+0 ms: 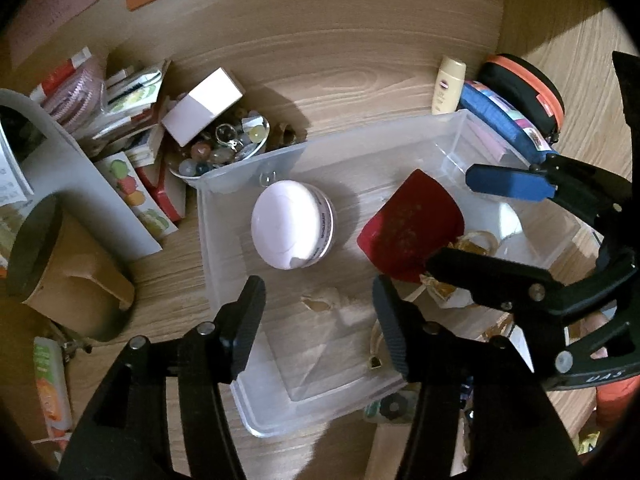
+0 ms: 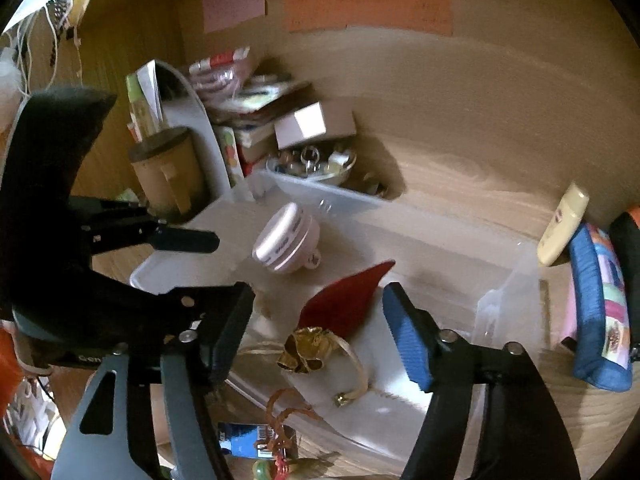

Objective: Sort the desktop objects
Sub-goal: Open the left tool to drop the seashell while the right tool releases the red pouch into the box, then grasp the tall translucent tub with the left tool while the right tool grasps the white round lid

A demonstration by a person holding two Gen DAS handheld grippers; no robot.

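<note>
A clear plastic bin [image 1: 224,184] [image 2: 496,304] sits on the wooden desk. In it lie a round pink jar [image 1: 294,224] [image 2: 286,238], a red pouch [image 1: 412,226] [image 2: 344,300] and a white bag with a gold bow and cord [image 2: 312,350] [image 1: 476,244]. My left gripper [image 1: 320,312] is open and empty above the bin's near half. My right gripper [image 2: 320,332] [image 1: 468,216] is open over the white bag and the red pouch, one finger on each side, holding nothing.
A bowl of marbles [image 1: 224,148] and a white box [image 1: 204,106] stand behind the bin, next to stacked cards and a brown cup [image 1: 60,276]. A cream tube [image 1: 450,86], a blue pouch [image 2: 596,308] and a black-orange case [image 1: 528,88] lie right of the bin.
</note>
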